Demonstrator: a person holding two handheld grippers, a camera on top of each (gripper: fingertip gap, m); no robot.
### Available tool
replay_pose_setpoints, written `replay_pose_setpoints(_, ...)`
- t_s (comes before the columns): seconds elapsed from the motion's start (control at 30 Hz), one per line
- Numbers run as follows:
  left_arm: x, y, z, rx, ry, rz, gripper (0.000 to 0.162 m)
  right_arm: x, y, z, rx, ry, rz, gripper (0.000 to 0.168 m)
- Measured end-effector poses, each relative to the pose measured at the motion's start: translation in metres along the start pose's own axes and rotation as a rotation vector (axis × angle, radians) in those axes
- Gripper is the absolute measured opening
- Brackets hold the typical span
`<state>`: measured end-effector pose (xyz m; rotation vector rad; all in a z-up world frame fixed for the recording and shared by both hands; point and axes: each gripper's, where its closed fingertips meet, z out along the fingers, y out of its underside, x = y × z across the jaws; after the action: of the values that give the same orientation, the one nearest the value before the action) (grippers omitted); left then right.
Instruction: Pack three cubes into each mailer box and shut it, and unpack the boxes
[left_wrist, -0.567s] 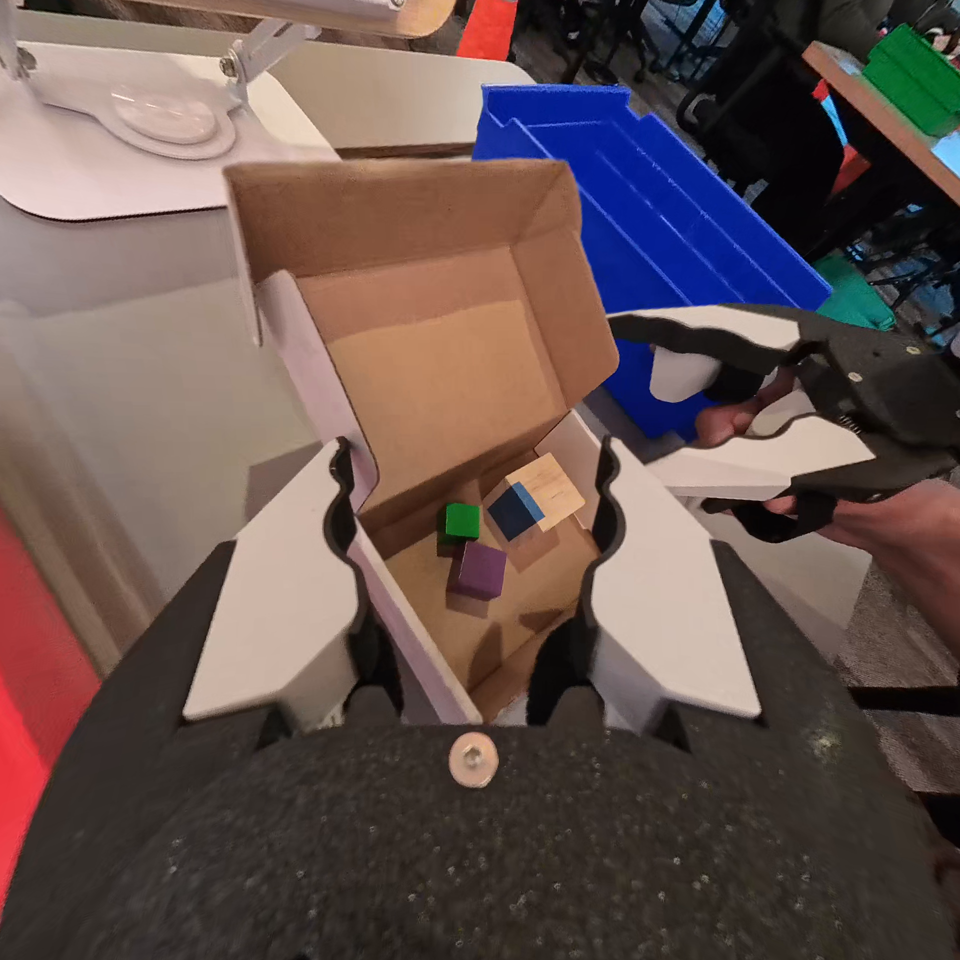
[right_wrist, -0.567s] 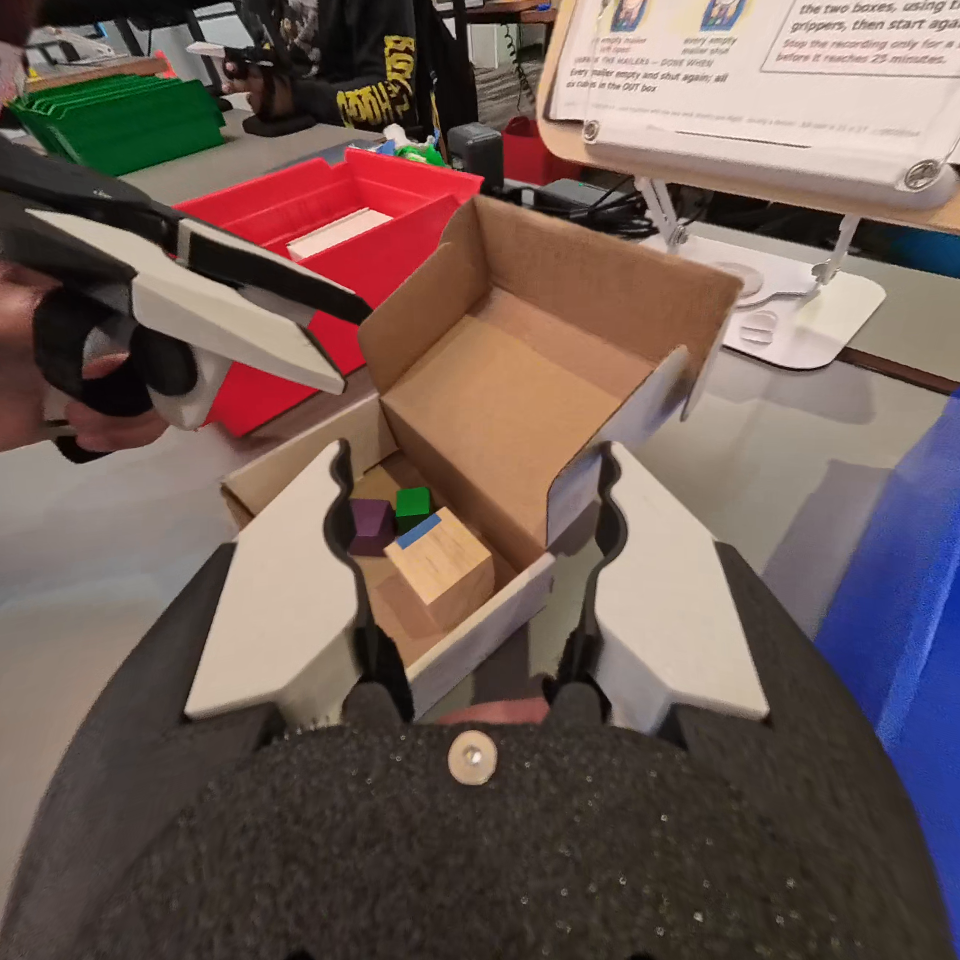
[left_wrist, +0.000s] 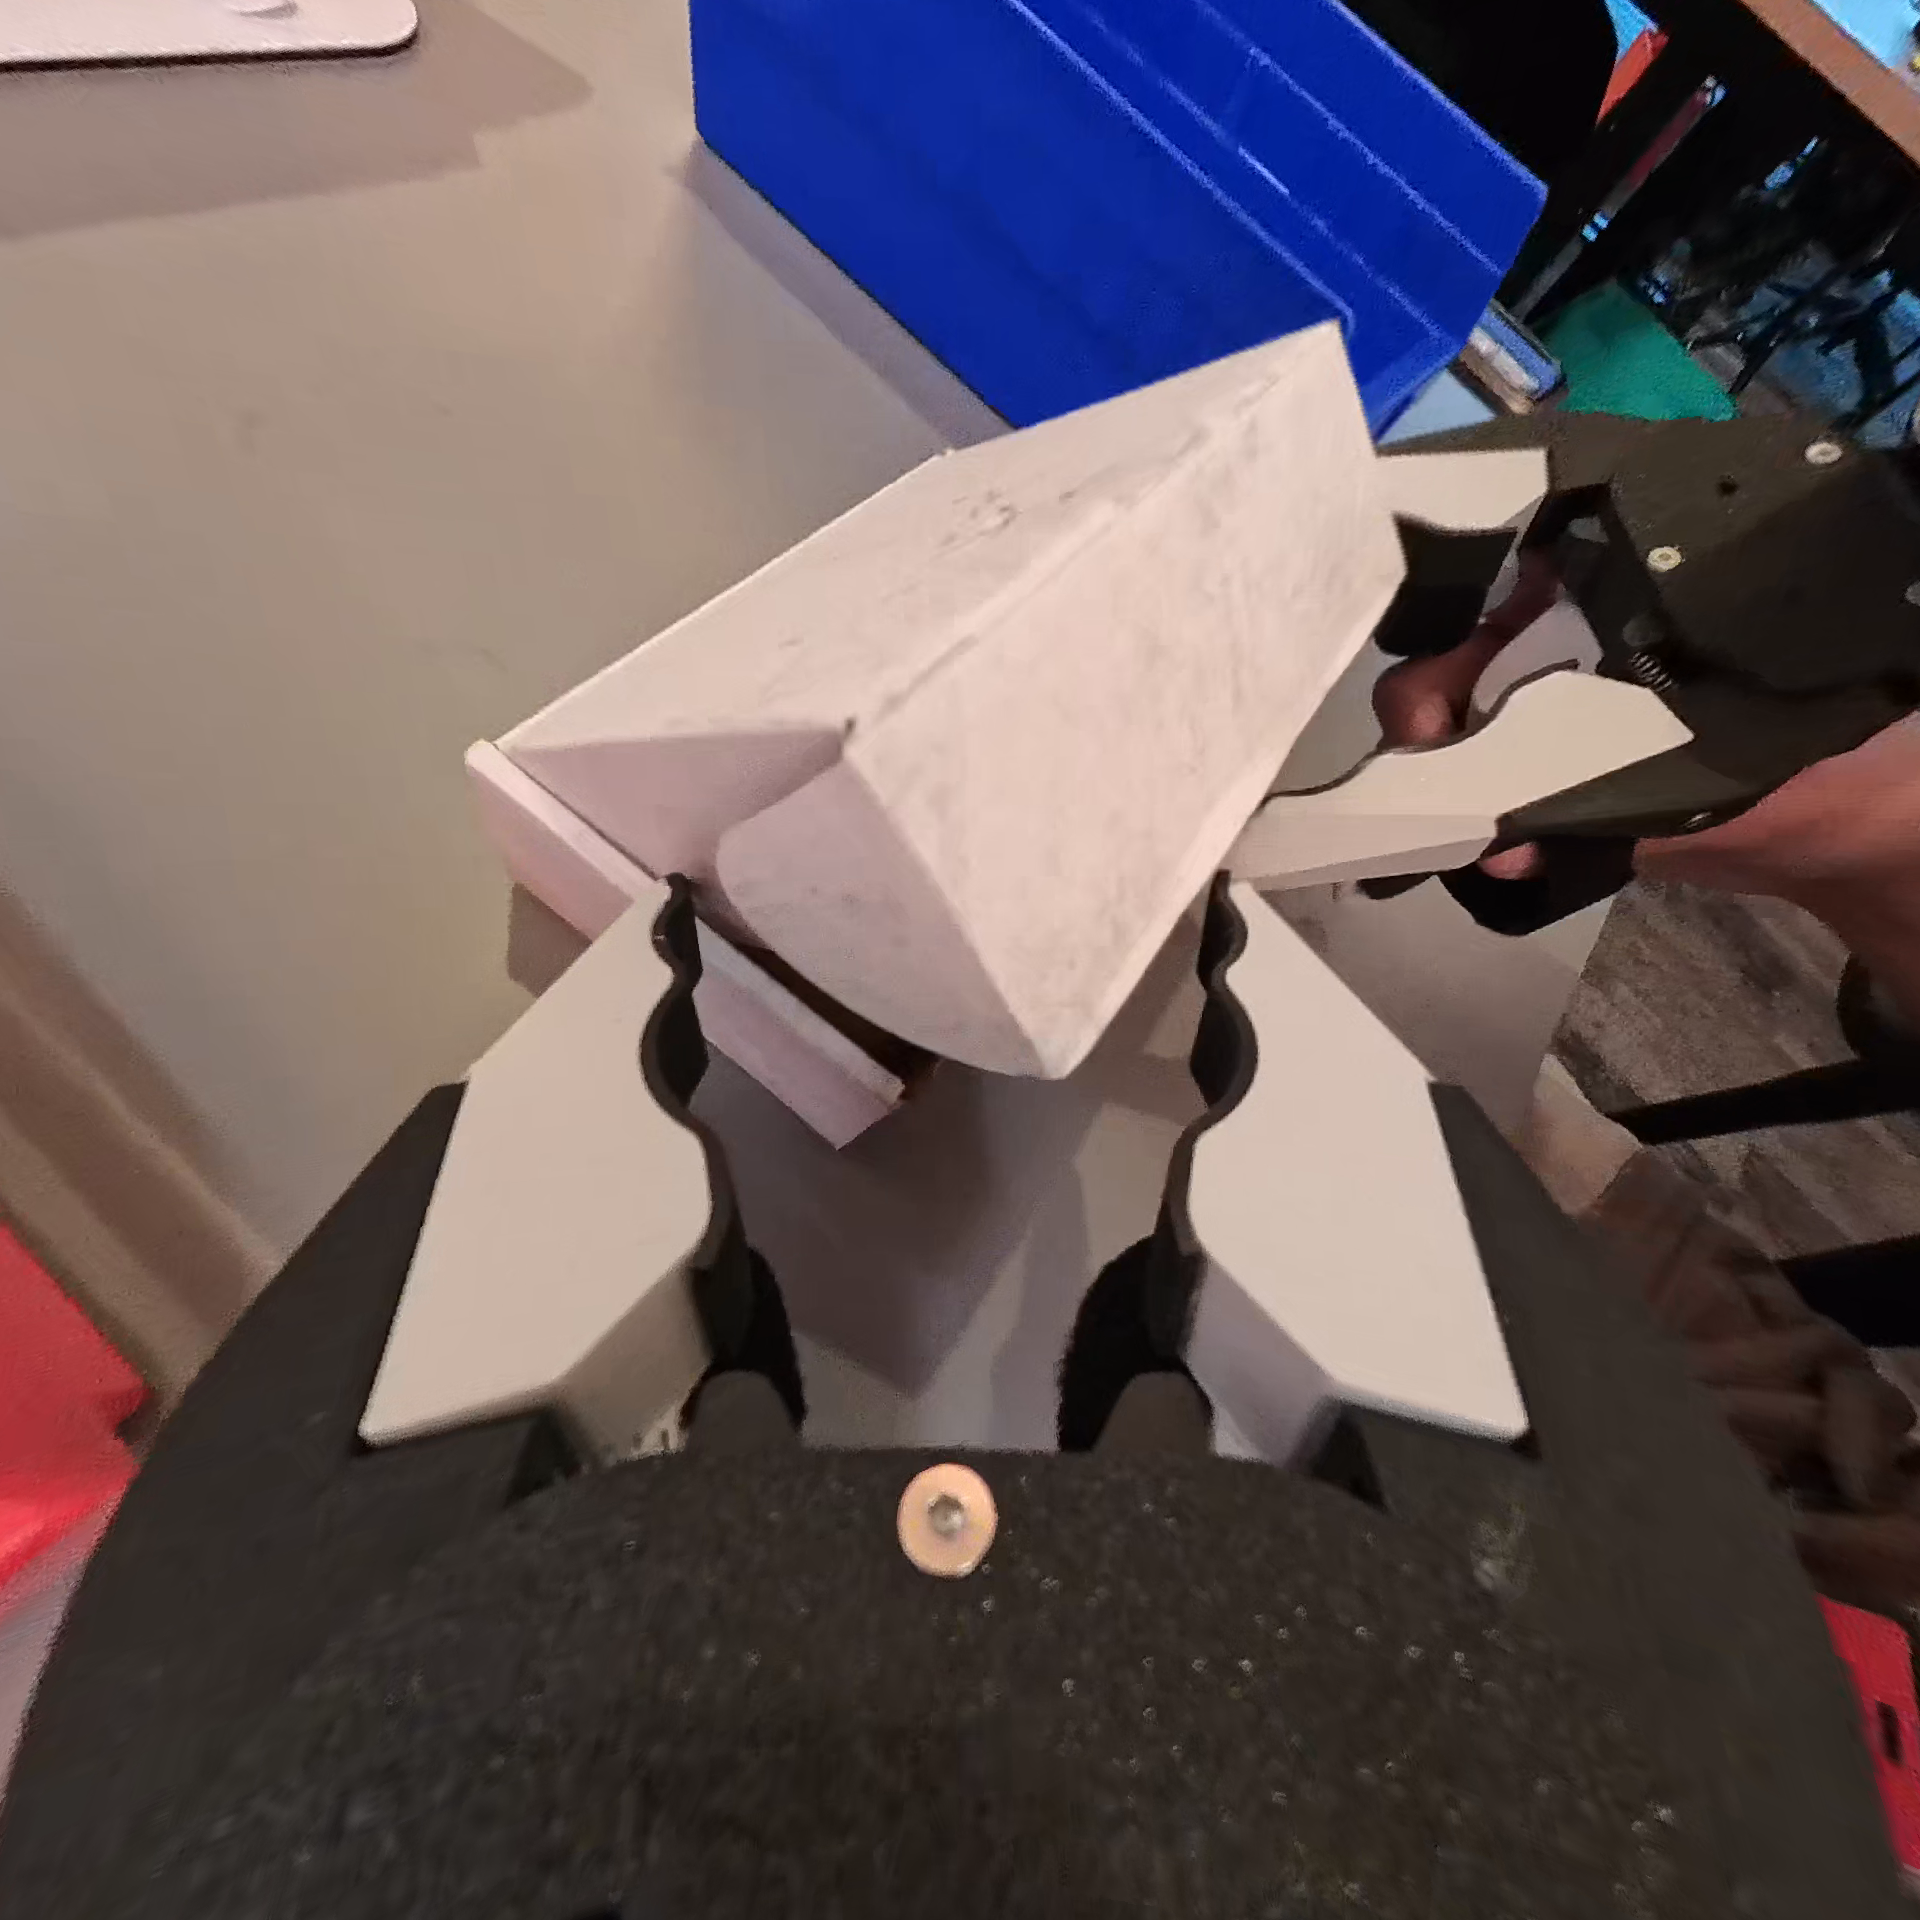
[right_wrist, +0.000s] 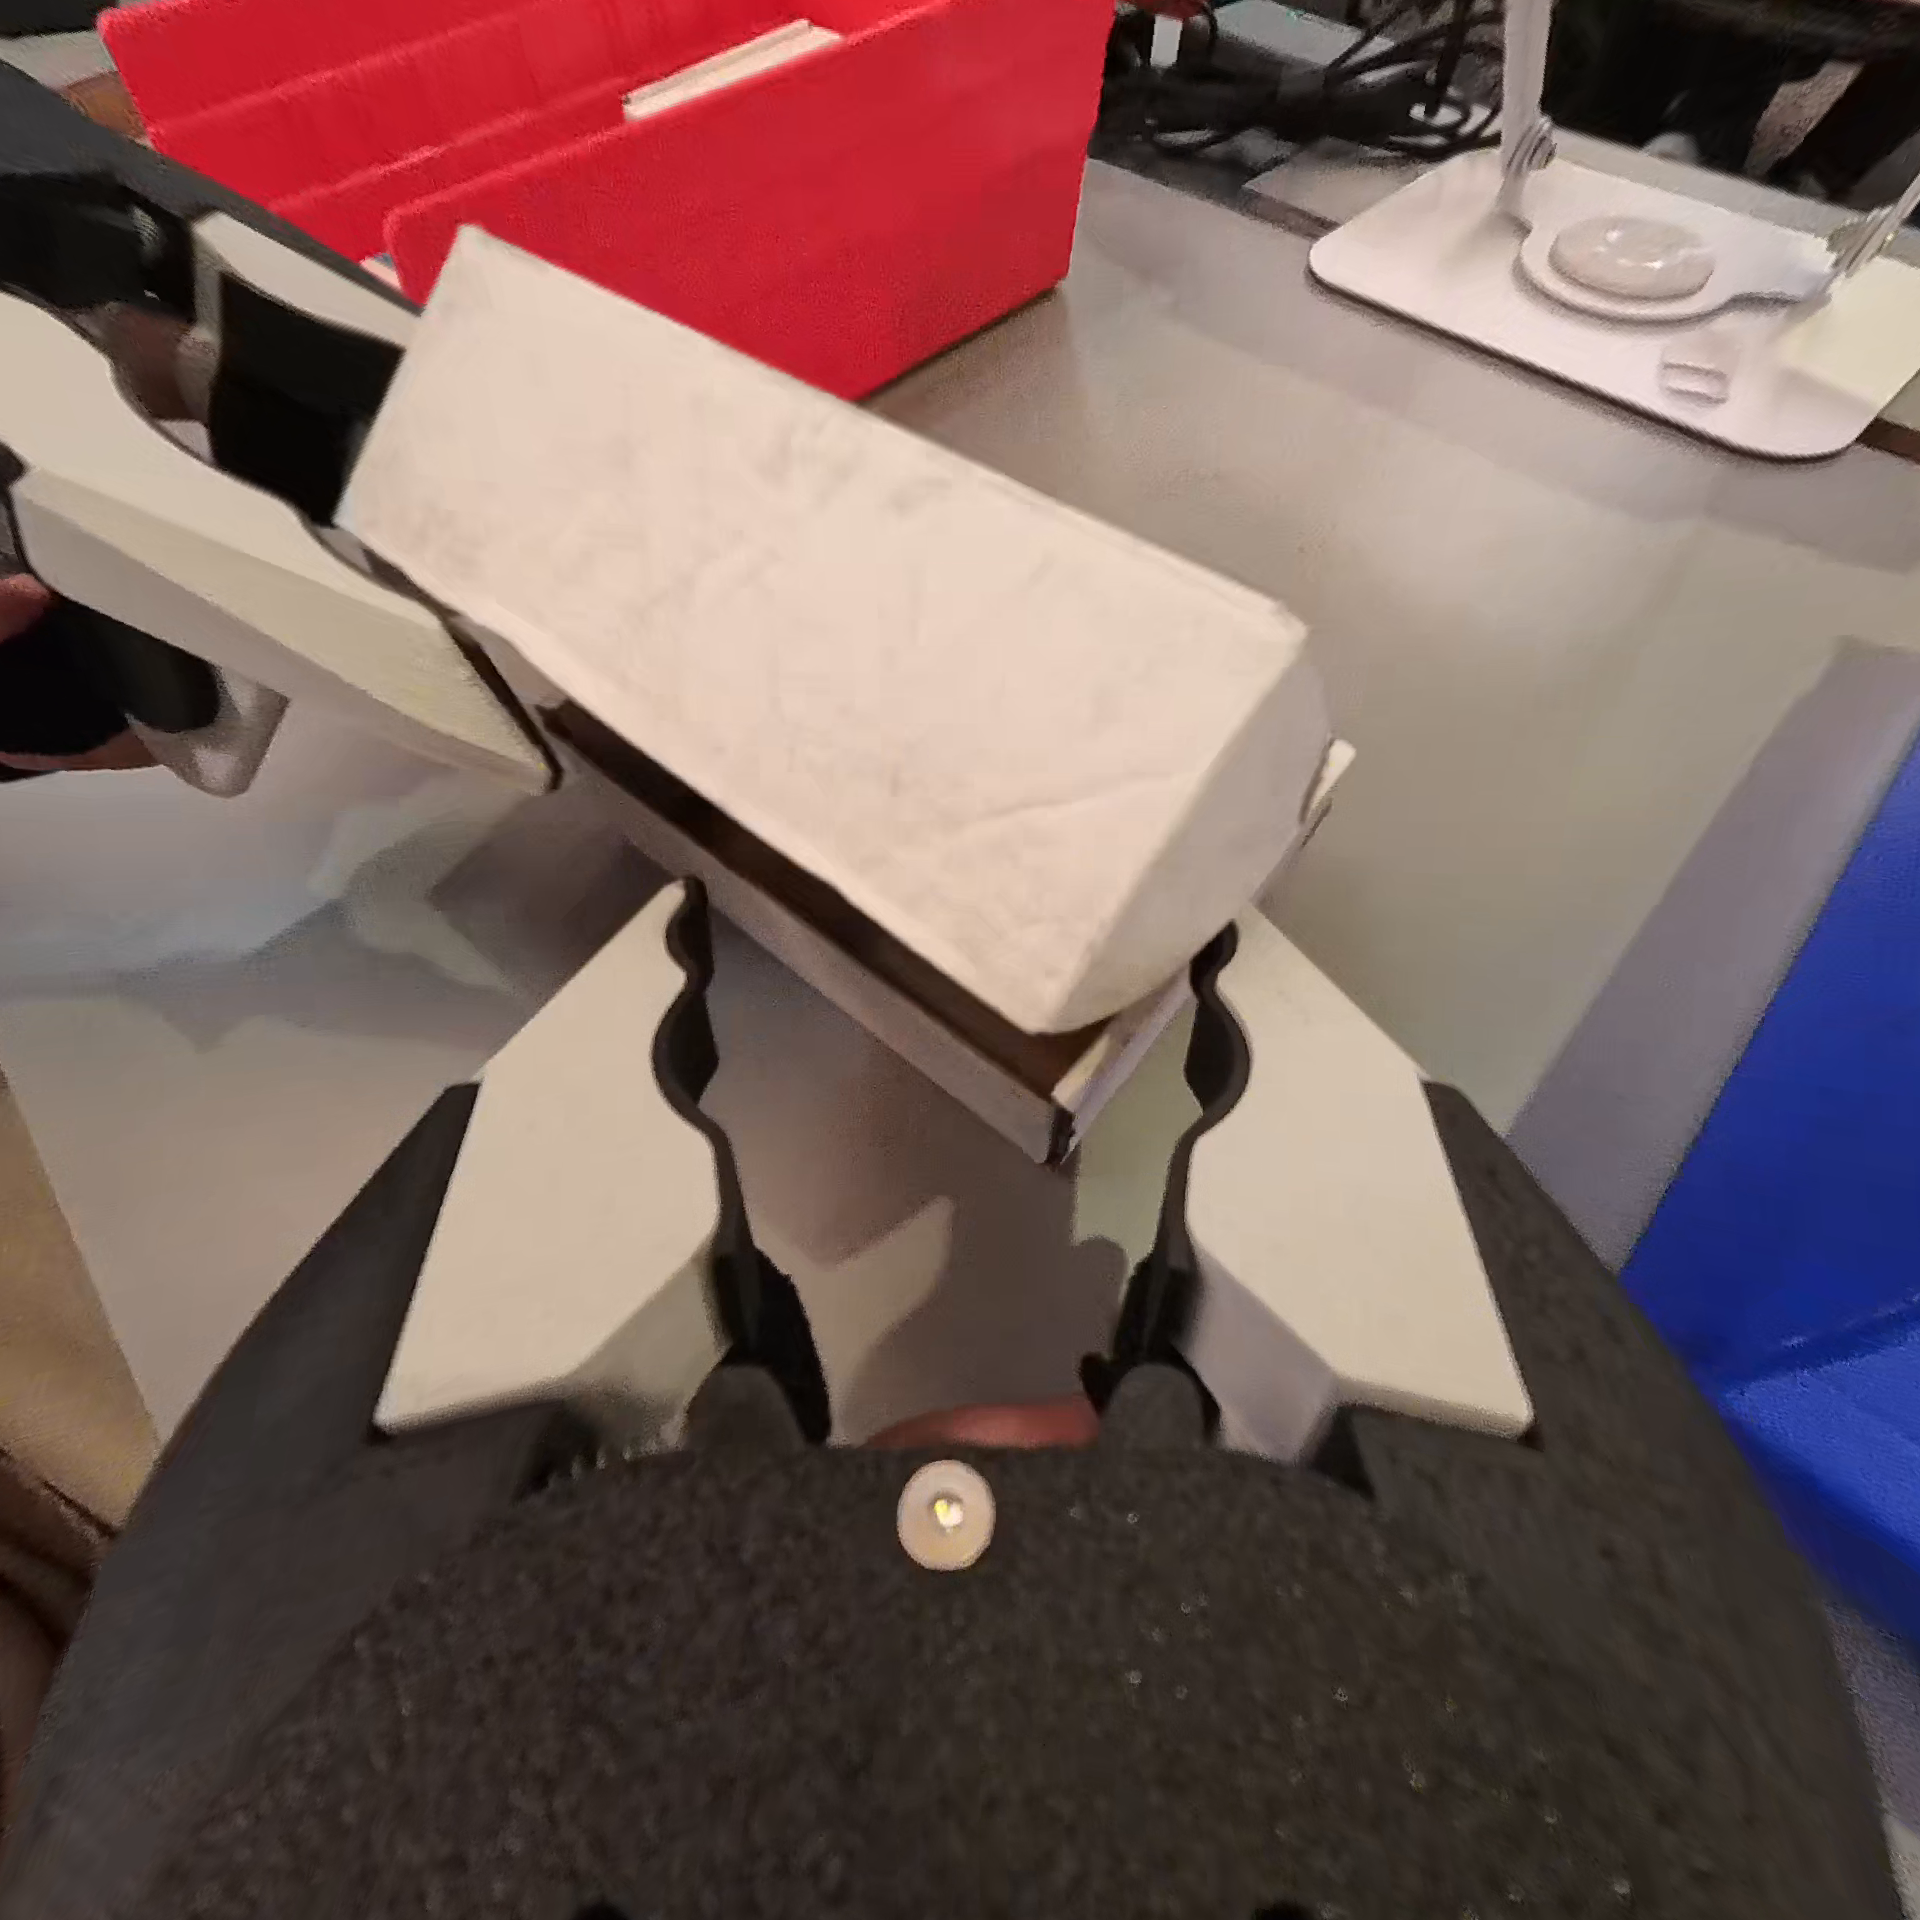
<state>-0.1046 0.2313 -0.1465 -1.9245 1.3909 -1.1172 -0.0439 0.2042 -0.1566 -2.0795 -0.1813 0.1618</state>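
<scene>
Where the lid stood upright 0.6 s ago, now folded down over the tray: white mailer box (left_wrist: 997, 665) nearly shut, dark slit left along the near edge. Cubes seen earlier inside, now hidden under the lid.

Left wrist view, near to far:
- Left gripper (left_wrist: 951, 935) at 6 o'clock, jaws spread wide, holding nothing; box's near corner sits between the fingertips, contact hard to judge.
- Lid's front flap and rounded side tab not tucked, hanging just over the tray wall.
- Right gripper (left_wrist: 1382, 769) at 3 o'clock, at the box's far end, jaws apart; contact with the lid unclear.
- Grey table (left_wrist: 312, 468) under all.
- Blue bin (left_wrist: 1091, 177) at 12–1 o'clock, behind the box.

Right wrist view, near to far:
- Right gripper (right_wrist: 951, 956) at 6 o'clock, jaws wide, gripping nothing; box corner (right_wrist: 831, 665) between the tips.
- Left gripper (right_wrist: 343, 582) at 9–10 o'clock, against the box's far end, jaws apart.
- Red bin (right_wrist: 727, 177) at 12 o'clock, beyond the box.
- White stand base (right_wrist: 1621, 291) at 1–2 o'clock, well apart.
- Blue bin edge (right_wrist: 1818, 1143) at 3–4 o'clock.

Both views closer and lower on the box than before.
</scene>
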Motion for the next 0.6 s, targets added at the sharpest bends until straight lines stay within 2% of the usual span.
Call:
replay_pose_setpoints(0.17, -0.001, -0.002, -0.016, 0.032, -0.054, 0.079, 0.088, 0.007, -0.007, -0.015, 0.026, 0.078, -0.068, 0.09)
replay_pose_setpoints(0.3, -0.015, 0.009, -0.03, 0.034, -0.263, 0.276, 0.083, 0.02, -0.012, -0.032, 0.066, 0.206, -0.181, 0.081)
replay_pose_setpoints(0.4, -0.015, 0.0, -0.036, 0.072, -0.386, 0.423, 0.078, 0.026, -0.021, -0.04, 0.069, 0.304, -0.259, 0.069)
replay_pose_setpoints(0.5, -0.003, -0.009, -0.038, 0.111, -0.401, 0.501, 0.053, 0.023, -0.033, -0.044, 0.11, 0.331, -0.304, 0.055)
replay_pose_setpoints(0.53, 0.003, -0.01, -0.038, 0.117, -0.375, 0.509, 0.04, 0.021, -0.031, -0.043, 0.107, 0.327, -0.312, 0.05)
replay_pose_setpoints(0.6, 0.006, -0.012, -0.043, 0.13, -0.378, 0.489, 0.025, 0.02, -0.027, -0.041, 0.086, 0.326, -0.322, 0.037)
